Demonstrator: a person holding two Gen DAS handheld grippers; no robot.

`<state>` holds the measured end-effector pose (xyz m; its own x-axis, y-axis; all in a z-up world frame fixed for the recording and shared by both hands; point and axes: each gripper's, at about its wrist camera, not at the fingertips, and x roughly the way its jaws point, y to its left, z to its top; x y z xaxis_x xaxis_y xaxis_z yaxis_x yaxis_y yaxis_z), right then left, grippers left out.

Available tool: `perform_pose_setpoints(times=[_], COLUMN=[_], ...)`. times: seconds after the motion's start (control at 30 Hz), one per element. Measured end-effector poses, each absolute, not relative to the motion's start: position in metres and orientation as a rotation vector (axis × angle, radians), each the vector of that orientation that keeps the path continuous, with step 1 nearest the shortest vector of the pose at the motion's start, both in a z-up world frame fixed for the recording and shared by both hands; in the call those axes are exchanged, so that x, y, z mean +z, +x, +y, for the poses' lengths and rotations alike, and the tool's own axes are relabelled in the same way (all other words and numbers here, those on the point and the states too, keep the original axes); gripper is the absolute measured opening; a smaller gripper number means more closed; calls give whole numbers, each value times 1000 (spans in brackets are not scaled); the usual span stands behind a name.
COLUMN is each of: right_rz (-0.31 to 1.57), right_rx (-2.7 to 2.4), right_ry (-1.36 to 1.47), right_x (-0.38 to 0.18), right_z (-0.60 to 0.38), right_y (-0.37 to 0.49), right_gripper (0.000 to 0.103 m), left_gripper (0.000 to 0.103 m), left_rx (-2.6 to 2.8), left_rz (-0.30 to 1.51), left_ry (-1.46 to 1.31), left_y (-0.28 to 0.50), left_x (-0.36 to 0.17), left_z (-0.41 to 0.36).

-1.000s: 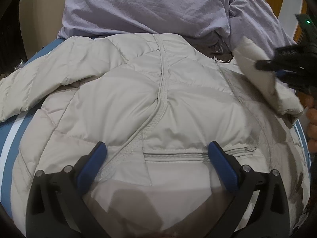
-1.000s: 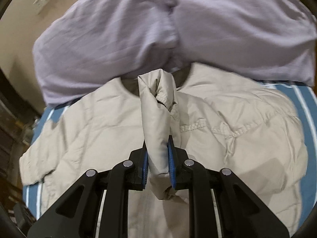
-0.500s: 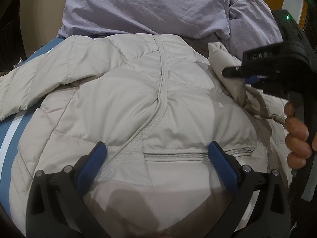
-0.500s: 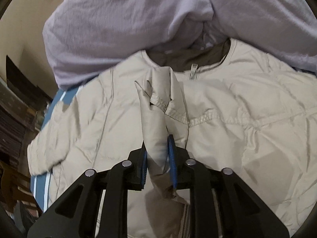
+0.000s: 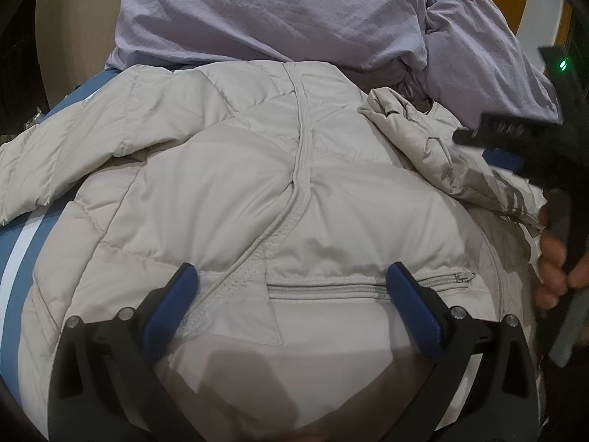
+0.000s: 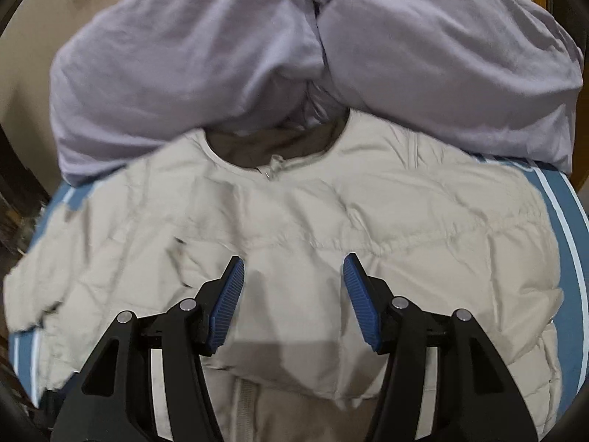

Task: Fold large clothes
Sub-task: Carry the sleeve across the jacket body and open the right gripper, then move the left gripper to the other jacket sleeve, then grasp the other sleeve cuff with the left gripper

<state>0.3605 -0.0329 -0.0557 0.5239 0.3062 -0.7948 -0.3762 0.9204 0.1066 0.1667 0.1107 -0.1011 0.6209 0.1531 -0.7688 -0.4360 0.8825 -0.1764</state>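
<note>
A beige quilted puffer jacket [image 5: 228, 184] lies front up on a blue bedspread, its collar [image 6: 274, 147] toward the pillows. One sleeve [image 5: 430, 147] lies folded across the chest at the right. My left gripper [image 5: 291, 280] hovers open over the pocket zipper [image 5: 331, 289], nothing between its blue pads. My right gripper [image 6: 292, 269] hangs just above the jacket's chest; its jaws are opening and no cloth is between them. In the left wrist view the right gripper [image 5: 489, 143] shows as a black body at the right edge, held by a hand [image 5: 552, 261].
A lilac duvet and pillows [image 5: 294, 11] are heaped behind the jacket's collar. The blue bedspread with white stripes [image 6: 567, 228] shows at both sides. The jacket's other sleeve [image 5: 44, 169] trails out to the left. A beige wall [image 6: 29, 55] stands behind.
The right gripper held the bunched sleeve upright, lowered it over the chest, then opened and let it drop flat. The left gripper stayed still and open.
</note>
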Motion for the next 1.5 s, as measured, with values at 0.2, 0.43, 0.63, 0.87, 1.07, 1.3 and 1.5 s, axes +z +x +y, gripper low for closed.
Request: perform_pose_setpoints(times=[0.2,0.43,0.63,0.87,1.07,1.3,1.5], right_rz=[930,868,869,887,894,891,893], right_rx=[386,346,345,359,381,399,409], right_ry=[-173,-273,-268,-234,-196,-164,-142], right_x=[-79,-93,-92,-93,-94,-94,-92], right_z=[-17,-2,-4,-7,-13,-17,-19], right_y=[359,353,354,358,359,358,357], right_gripper=[72,76,80,83,83,84,85], left_gripper=[101,101,101,101,101,101,101], left_rx=[348,346,351,349,363,547,711], left_rz=[839,835,837,852,819,751,773], left_ry=[-365,-368,-356,-342,-374,-362,-404], left_y=[168,167,166,166,143,101,74], left_x=[-102,-102,-102,-101,-80,-47,-51], left_z=[111,111,110,109,125,190,263])
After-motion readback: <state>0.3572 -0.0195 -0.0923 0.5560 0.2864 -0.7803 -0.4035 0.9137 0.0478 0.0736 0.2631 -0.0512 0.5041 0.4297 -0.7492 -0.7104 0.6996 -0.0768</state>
